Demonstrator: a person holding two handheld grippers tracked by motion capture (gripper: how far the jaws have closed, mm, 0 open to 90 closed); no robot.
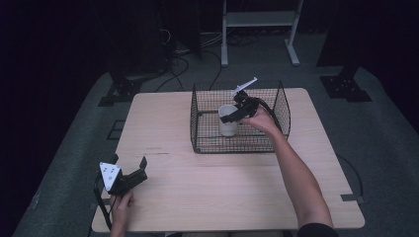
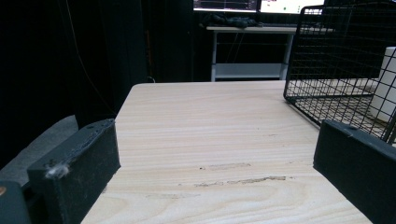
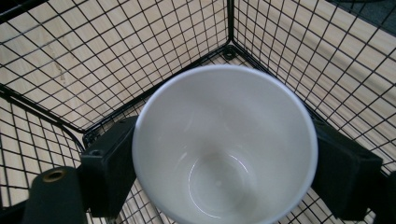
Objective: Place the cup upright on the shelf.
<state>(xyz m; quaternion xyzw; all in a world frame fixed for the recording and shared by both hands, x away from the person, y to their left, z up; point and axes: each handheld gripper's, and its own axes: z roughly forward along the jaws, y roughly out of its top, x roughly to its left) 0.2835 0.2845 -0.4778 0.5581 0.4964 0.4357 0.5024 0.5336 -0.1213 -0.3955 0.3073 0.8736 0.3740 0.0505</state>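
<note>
White ceramic cup [image 3: 224, 144] stands upright inside the black wire basket [image 1: 281, 106], squarely between my right gripper [image 3: 224, 168] pads, which barely clasp it; my left gripper [image 2: 210, 172] gapes empty, well apart.

In the right gripper view, the white cup's [image 3: 224, 144] lower rim is cut off by the frame's bottom edge, its outer wall hidden. In the left gripper view, the wire basket [image 2: 336, 70] runs off the right edge.
</note>
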